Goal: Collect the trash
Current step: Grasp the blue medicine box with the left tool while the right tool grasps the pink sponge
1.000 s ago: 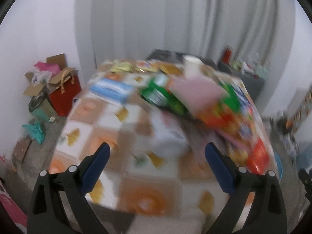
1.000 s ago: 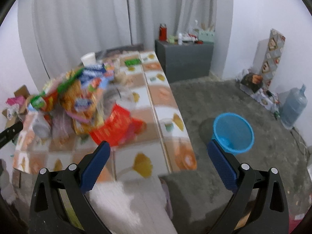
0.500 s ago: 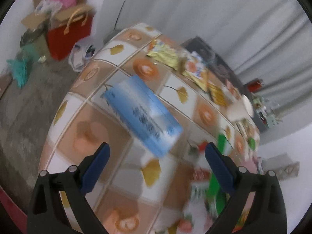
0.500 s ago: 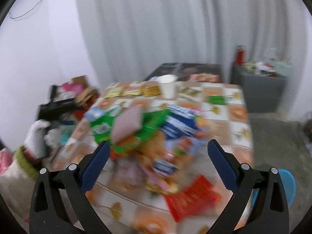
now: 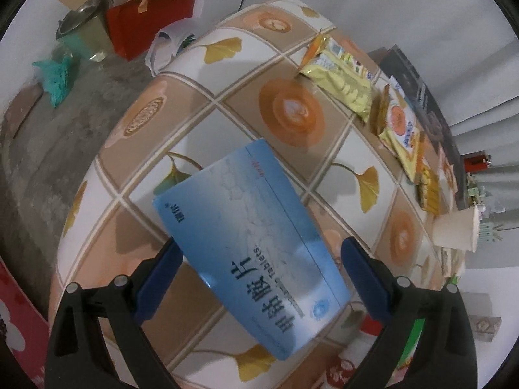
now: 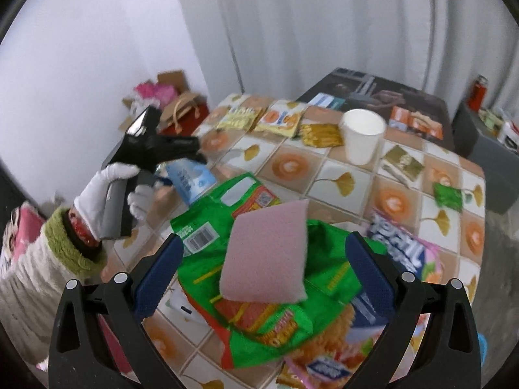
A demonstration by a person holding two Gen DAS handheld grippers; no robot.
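Left gripper (image 5: 258, 264) is hanging right over the light blue tablet box (image 5: 249, 243), fingers spread wide with one blue pad on each side of it, not quite touching as far as I can see. The box lies flat on the tiled-pattern tabletop (image 5: 292, 113), running diagonally from about 11 o'clock down to 5 o'clock in the left wrist view. Up at 1 o'clock there's a row of yellow snack wrappers (image 5: 340, 77) along the far edge, and a white paper cup (image 5: 457, 230) at 3 o'clock.

Right gripper (image 6: 261, 267) also has its fingers spread, holding nothing. Between them from its camera sits a pink sponge (image 6: 269, 253) on top of a green snack bag (image 6: 259, 324), part of a messy wrapper pile. At 9 o'clock you can see a white-gloved hand (image 6: 103, 191) gripping the left tool's handle, with the blue box under it.
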